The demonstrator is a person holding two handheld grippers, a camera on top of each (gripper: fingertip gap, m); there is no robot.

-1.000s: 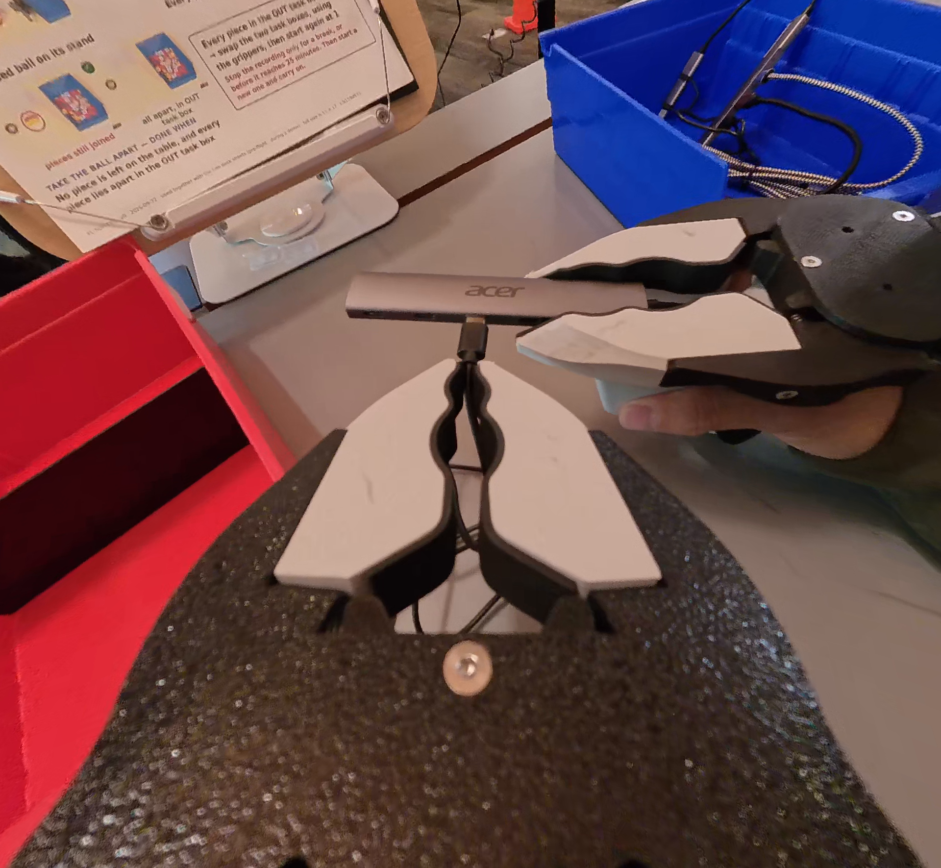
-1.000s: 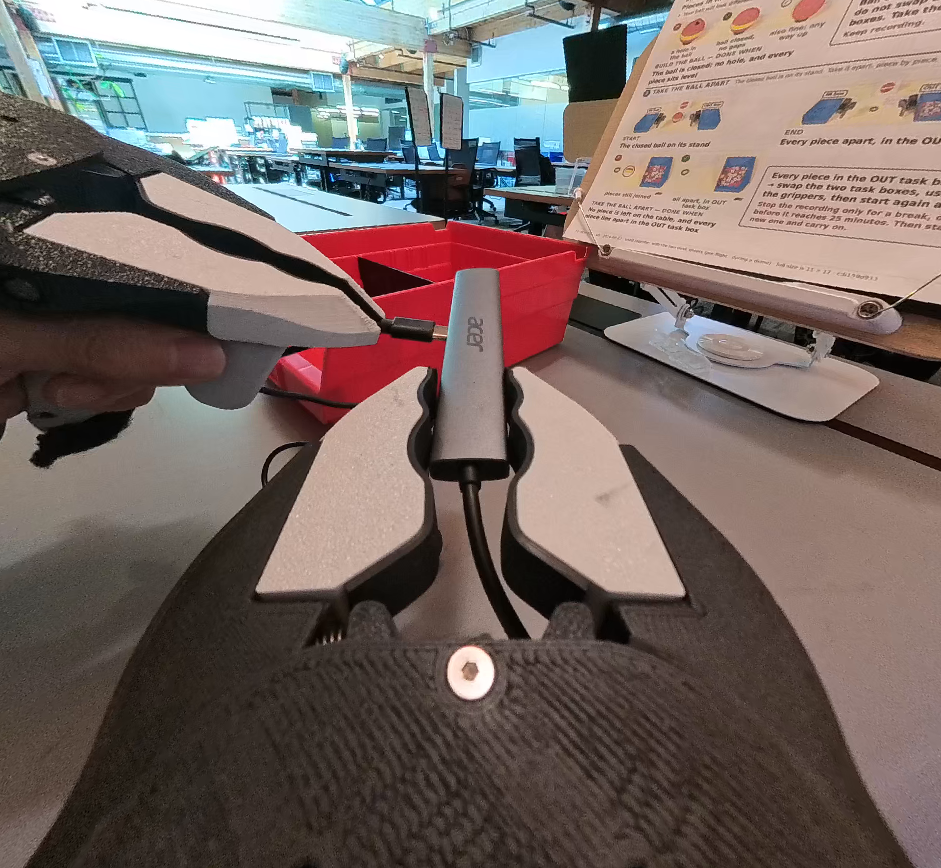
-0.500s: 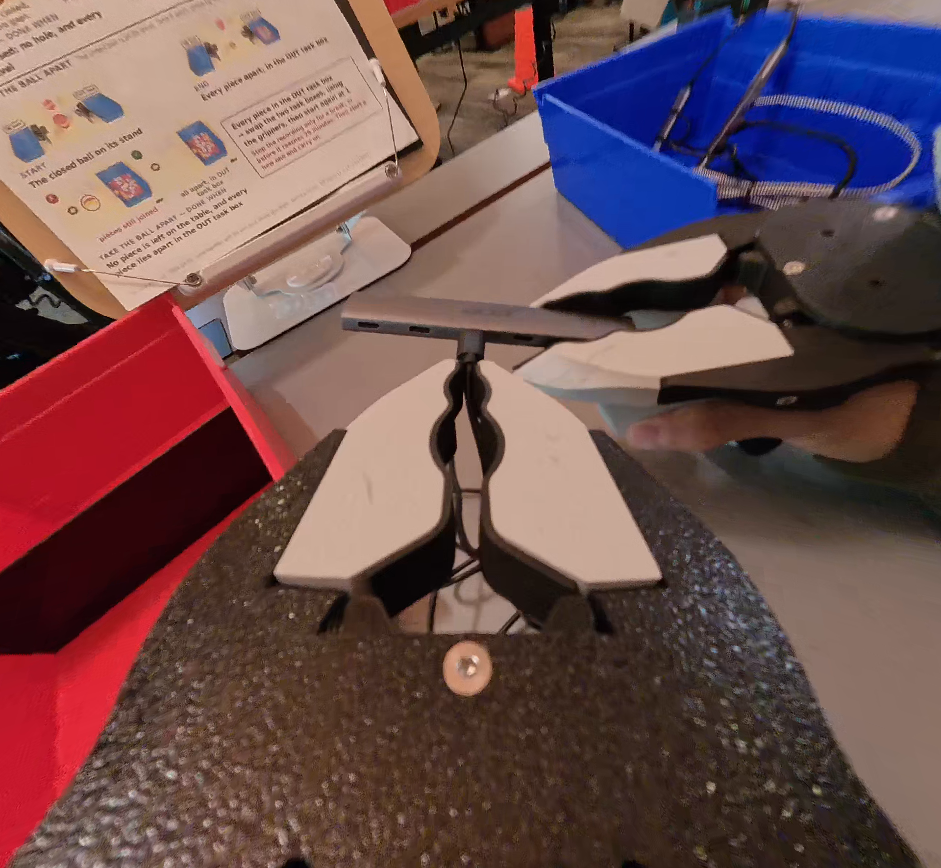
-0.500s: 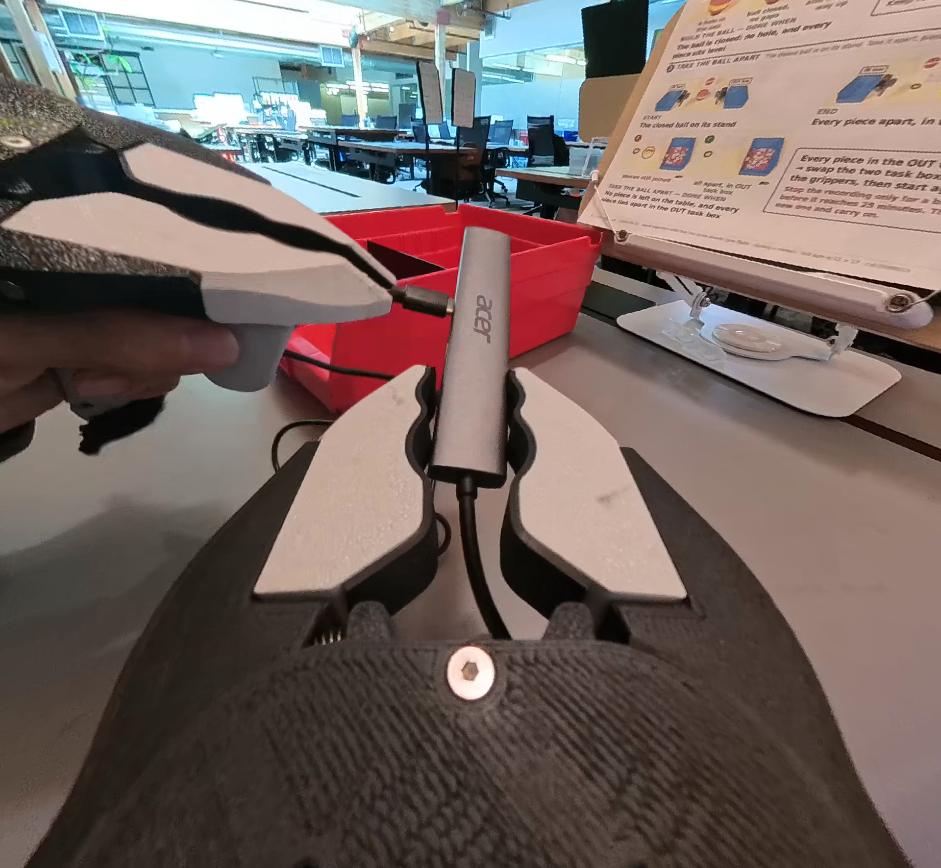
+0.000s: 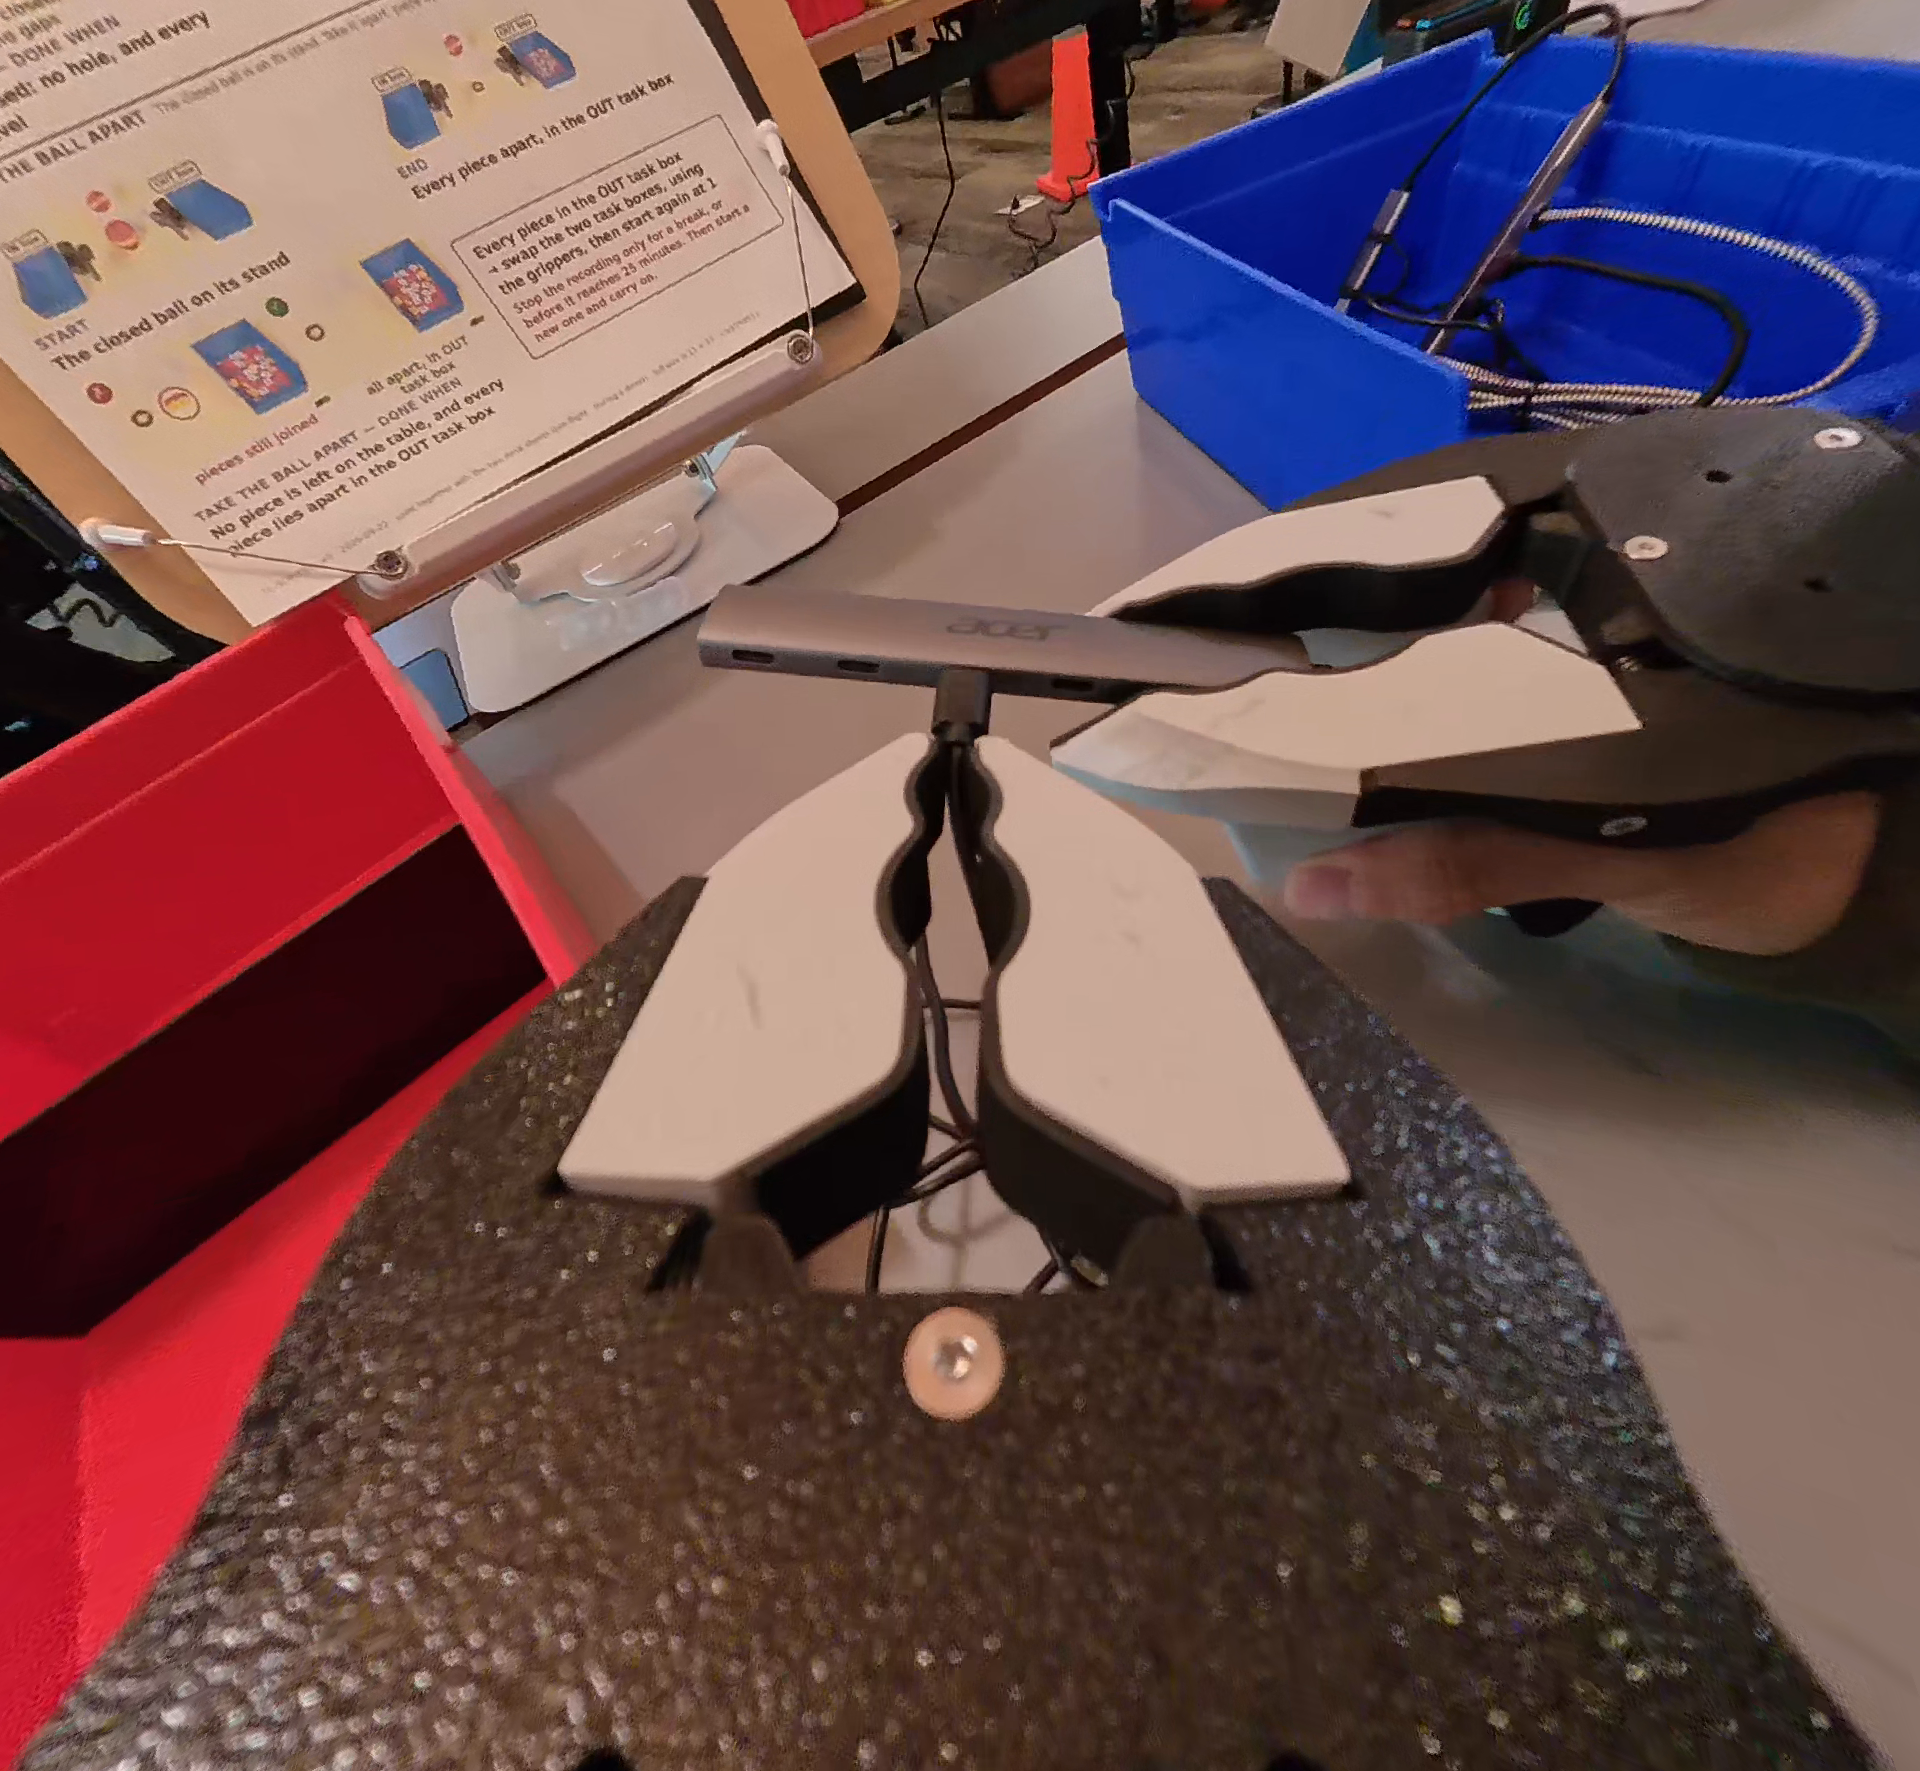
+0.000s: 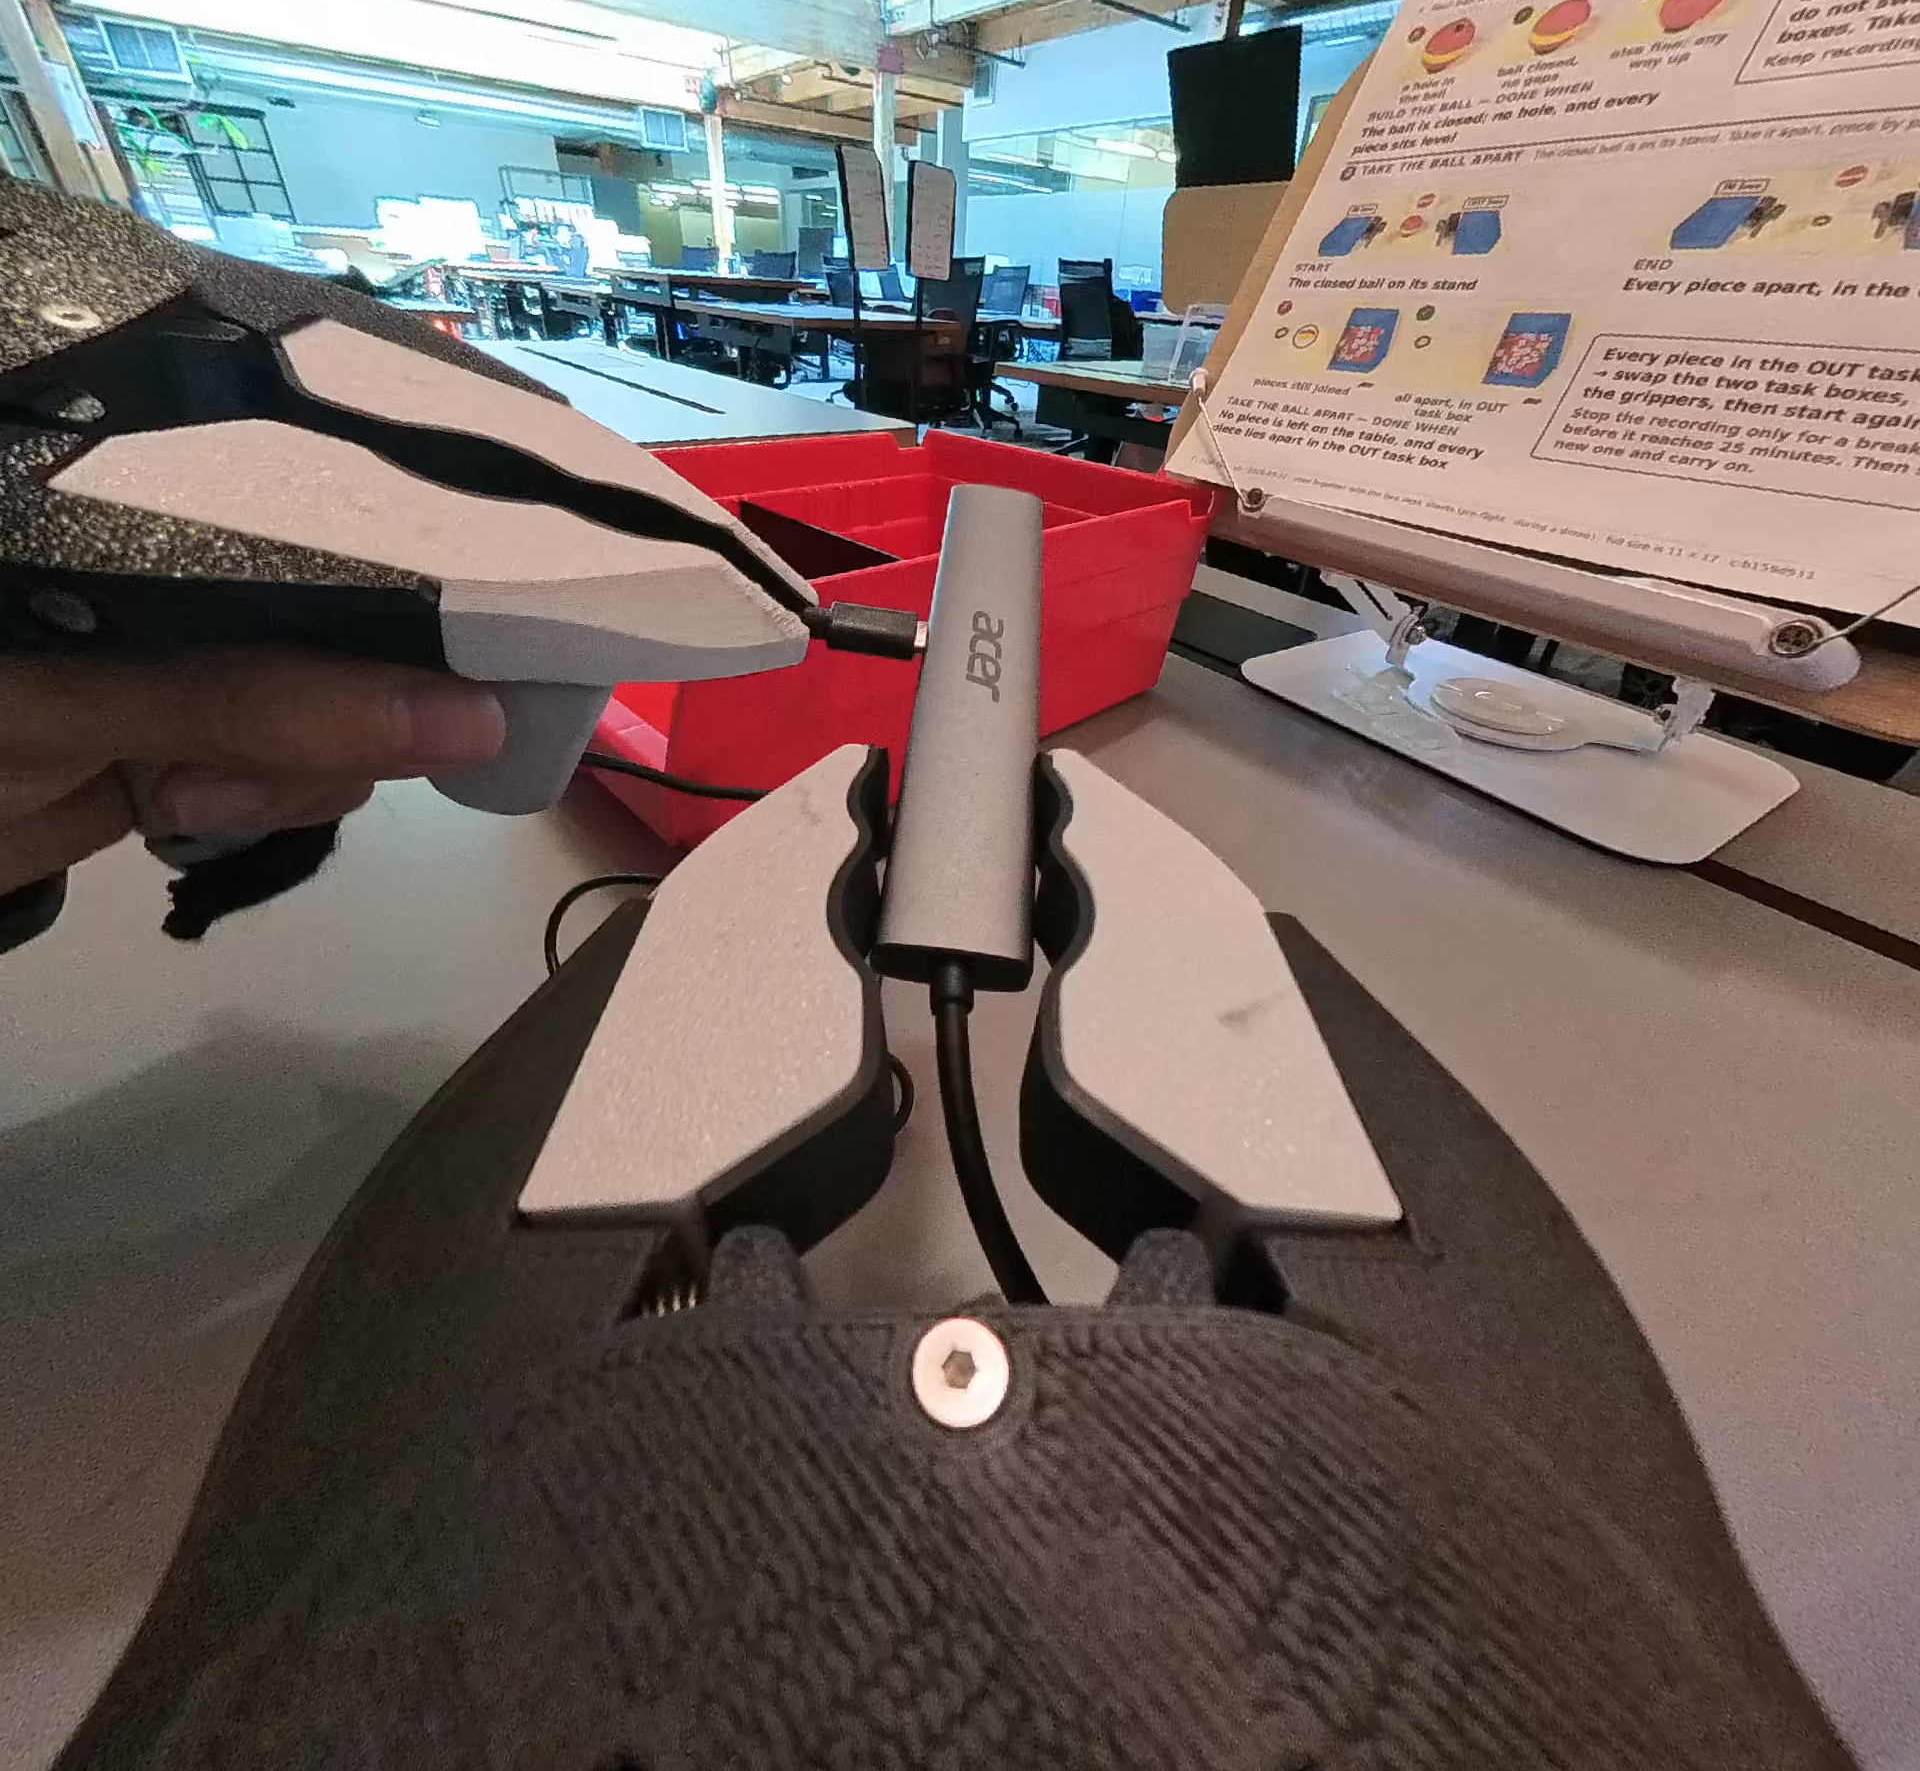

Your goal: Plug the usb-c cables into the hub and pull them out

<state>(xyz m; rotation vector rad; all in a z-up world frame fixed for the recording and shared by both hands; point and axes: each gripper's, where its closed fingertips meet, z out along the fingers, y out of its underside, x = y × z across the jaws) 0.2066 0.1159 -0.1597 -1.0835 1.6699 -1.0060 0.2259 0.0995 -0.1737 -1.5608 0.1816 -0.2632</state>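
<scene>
A grey metal hub (image 5: 914,646) is held in the air above the table, level across the left wrist view. My right gripper (image 6: 961,765) is shut on the hub (image 6: 977,713) near its cabled end; it also shows in the left wrist view (image 5: 1205,682). My left gripper (image 5: 951,745) is shut on a black usb-c cable just behind its plug (image 5: 961,698). The plug (image 6: 868,630) sits against the hub's side, in one of its ports. The left gripper also shows in the right wrist view (image 6: 795,615). The cable hangs down between my left fingers.
A red box (image 5: 208,786) stands at the left, close beside my left gripper. A blue box (image 5: 1299,350) at the back right holds another hub and coiled cables (image 5: 1662,308). An instruction sheet on a stand (image 5: 416,194) rises behind the hub. A grey table (image 5: 1558,1150) lies below. My left and right fingertips are right by each other.
Both grippers have lifted the joined hub and cable and tilted a little; the hub now points higher in the right wrist view. Both grips are unchanged.
</scene>
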